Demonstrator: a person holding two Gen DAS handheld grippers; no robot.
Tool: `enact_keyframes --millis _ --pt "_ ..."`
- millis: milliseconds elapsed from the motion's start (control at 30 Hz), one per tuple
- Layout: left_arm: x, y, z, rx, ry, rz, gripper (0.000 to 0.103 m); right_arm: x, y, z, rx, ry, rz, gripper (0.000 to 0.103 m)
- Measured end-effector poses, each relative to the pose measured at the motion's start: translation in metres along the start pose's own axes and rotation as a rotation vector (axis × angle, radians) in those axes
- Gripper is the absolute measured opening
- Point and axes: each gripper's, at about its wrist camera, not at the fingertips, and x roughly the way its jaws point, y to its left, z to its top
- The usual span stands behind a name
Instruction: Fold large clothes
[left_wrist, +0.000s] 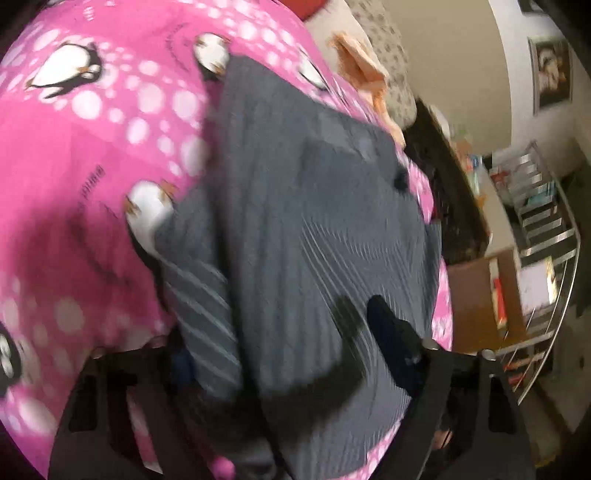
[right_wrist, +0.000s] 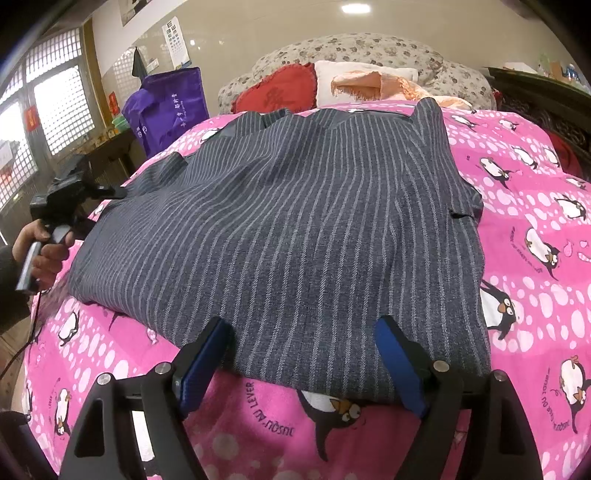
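Garment (right_wrist: 288, 221) spread on bedcover (right_wrist: 535, 258), pillows (right_wrist: 364, 83) behind it, bag (right_wrist: 166, 107) seemingly left of pillows.

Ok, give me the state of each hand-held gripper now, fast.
Left hand-held gripper: open, with a fold of the grey pinstriped woven garment between its fingers.
Right hand-held gripper: open, fingers resting at the garment's near edge.
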Motion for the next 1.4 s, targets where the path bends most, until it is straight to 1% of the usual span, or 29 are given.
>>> enact_keyframes --millis 33,67,133,167,200,233,300,333,367,400,500,633,700,767,800,833,867,900,933,967,1000,1067,1133,1267,1333,1400 --pt "-0.001 0.003 0.003 -0.017 -0.018 0.002 0.068 0.0 0.0 0.0 0.0 0.0 0.0 0.081" --pt "-0.001 0.003 0.005 -0.032 -0.022 -0.007 0.068 0.0 0.0 0.0 0.0 0.0 -0.001 0.081" --pt "0.009 -0.009 0.0 0.015 0.043 -0.081 0.068 0.0 0.0 0.0 0.0 -0.001 0.0 0.081" --pt "0.012 -0.022 -0.004 0.095 0.077 -0.061 0.068 0.0 0.0 0.0 -0.001 0.0 -0.001 0.081" --pt "0.012 -0.028 -0.005 0.132 0.081 -0.038 0.068 0.0 0.0 0.0 0.0 0.0 0.0 0.081" --pt "0.011 -0.028 -0.004 0.14 0.081 -0.025 0.068 0.0 0.0 0.0 -0.001 0.0 0.0 0.081" --pt "0.005 -0.016 0.006 0.089 0.039 0.057 0.068 0.0 0.0 0.0 0.0 0.0 0.001 0.081" --pt "0.003 -0.011 0.009 0.071 0.016 0.073 0.067 0.0 0.0 0.0 -0.001 0.0 0.0 0.081" --pt "0.002 -0.008 0.008 0.048 -0.002 0.066 0.067 0.0 0.0 0.0 -0.002 0.0 -0.001 0.081" --pt "0.002 -0.01 0.007 0.053 -0.011 0.077 0.067 0.0 0.0 0.0 -0.002 0.0 -0.002 0.081" --pt "0.008 -0.023 -0.005 0.121 -0.036 0.165 0.067 0.0 0.0 0.0 -0.002 0.0 -0.001 0.081" --pt "0.015 -0.029 -0.008 0.149 -0.066 0.244 0.067 0.0 0.0 -0.001 -0.002 -0.001 0.0 0.081" --pt "0.02 -0.034 -0.008 0.179 -0.064 0.295 0.067 0.0 0.0 -0.001 -0.001 -0.001 -0.001 0.081" --pt "0.031 -0.042 -0.007 0.21 -0.047 0.358 0.067 0.0 0.001 -0.001 -0.002 -0.001 -0.001 0.081" --pt "0.034 -0.045 -0.007 0.223 -0.034 0.378 0.067 0.0 0.001 0.0 -0.002 -0.001 -0.002 0.081" --pt "0.036 -0.048 -0.008 0.239 -0.02 0.398 0.062 0.0 0.001 0.0 -0.002 -0.001 -0.002 0.081" --pt "0.035 -0.05 -0.011 0.256 0.014 0.398 0.042 0.0 0.001 0.0 0.0 -0.002 0.0 0.081" --pt "0.036 -0.051 -0.01 0.257 0.036 0.386 0.034 0.0 0.0 0.0 0.001 -0.003 0.002 0.081" --pt "0.037 -0.052 -0.009 0.258 0.052 0.377 0.028 -0.001 0.0 0.0 0.002 -0.003 0.004 0.081" --pt "0.035 -0.054 -0.007 0.271 0.068 0.367 0.019 -0.001 0.0 0.0 0.004 -0.004 0.006 0.081" --pt "0.033 -0.055 -0.006 0.276 0.078 0.352 0.016 -0.001 0.0 0.0 0.007 -0.005 0.009 0.082" --pt "0.023 -0.053 -0.001 0.24 0.089 0.305 0.014 -0.002 -0.001 -0.001 0.01 -0.006 0.015 0.083" --pt "0.017 -0.055 0.002 0.229 0.09 0.26 0.014 -0.001 -0.002 0.001 0.013 -0.001 0.025 0.085" --pt "0.006 -0.065 0.007 0.156 0.089 0.134 0.013 -0.002 -0.002 -0.001 0.01 -0.009 0.034 0.086" --pt "0.008 -0.084 0.011 0.108 0.083 0.053 0.013 -0.003 -0.002 -0.001 0.011 -0.017 0.038 0.086" --pt "0.011 -0.107 0.012 0.078 0.09 -0.001 0.013 -0.006 -0.003 -0.002 0.016 -0.032 0.047 0.085"
